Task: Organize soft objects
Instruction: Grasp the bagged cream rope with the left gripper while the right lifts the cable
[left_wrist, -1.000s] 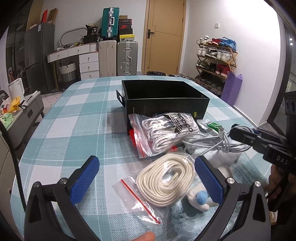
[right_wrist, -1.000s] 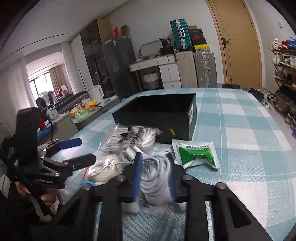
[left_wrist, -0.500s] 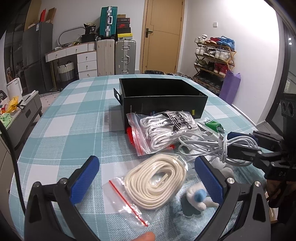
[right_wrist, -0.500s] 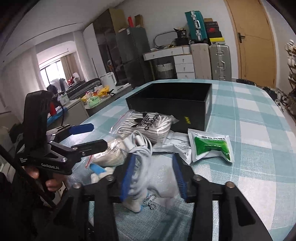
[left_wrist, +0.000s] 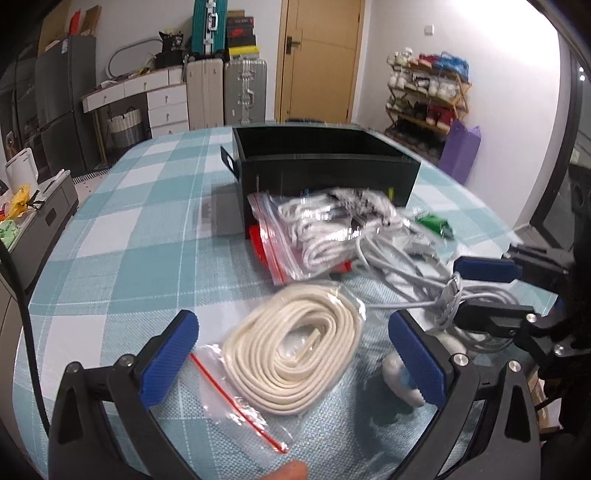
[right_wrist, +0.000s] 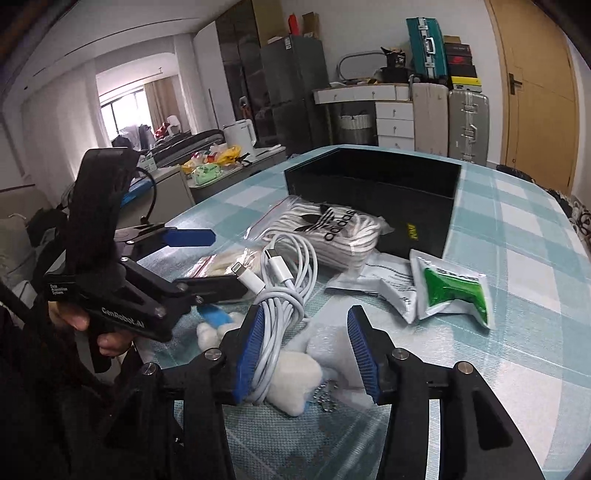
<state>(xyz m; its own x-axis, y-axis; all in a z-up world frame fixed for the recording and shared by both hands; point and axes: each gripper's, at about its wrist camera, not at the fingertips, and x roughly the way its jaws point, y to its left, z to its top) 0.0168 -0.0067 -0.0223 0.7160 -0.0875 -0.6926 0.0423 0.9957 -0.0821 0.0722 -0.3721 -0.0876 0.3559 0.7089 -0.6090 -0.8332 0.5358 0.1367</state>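
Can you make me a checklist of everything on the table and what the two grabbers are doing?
Surface: checked tablecloth, teal and white.
Job's things: bagged cream cord; bagged white laces; white plush toy; all outside the open black box.
Clutter: green sachet; paper packet.
Grippers: left gripper open over the cream cord; right gripper has just opened, jaws apart, cable lying against one pad.
Cables: white charging cable, loosely coiled.
Surroundings: suitcases, shoe rack, door.
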